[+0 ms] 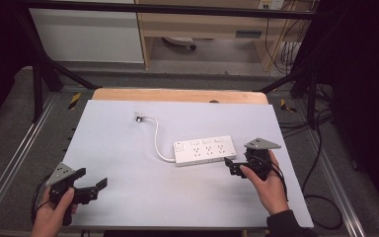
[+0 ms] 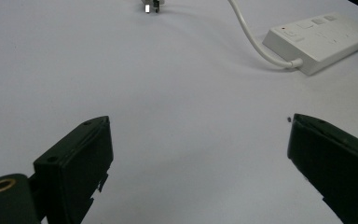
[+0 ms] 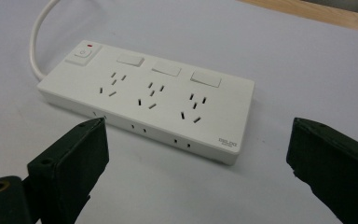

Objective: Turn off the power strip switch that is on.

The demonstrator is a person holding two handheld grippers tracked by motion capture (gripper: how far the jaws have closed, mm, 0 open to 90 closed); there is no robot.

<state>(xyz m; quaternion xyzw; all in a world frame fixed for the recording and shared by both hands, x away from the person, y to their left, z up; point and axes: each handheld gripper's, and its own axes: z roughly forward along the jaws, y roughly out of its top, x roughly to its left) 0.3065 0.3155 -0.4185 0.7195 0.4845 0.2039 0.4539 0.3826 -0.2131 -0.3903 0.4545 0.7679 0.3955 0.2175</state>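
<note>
Left gripper (image 1: 93, 186) jaws wide, empty, at table's near-left corner. Right gripper (image 1: 231, 165) jaws wide, empty, just beside the strip (image 1: 205, 150) lying right of centre. Cord (image 1: 157, 138) runs to plug (image 1: 139, 117) toward far edge. Table (image 1: 128, 197) white-covered, wood far edge; cabinets behind.

A white power strip (image 1: 205, 150) lies flat, face up, right of the table's centre, its long axis running roughly from 9 to 3 o'clock, the right end tipped slightly away. Its face carries a round switch with a red light at the left end, then three socket groups, each under a rectangular rocker. A white cord (image 1: 159, 140) leaves the left end and curves toward 11 o'clock, ending in a plug (image 1: 139, 117) resting on the table.
</note>
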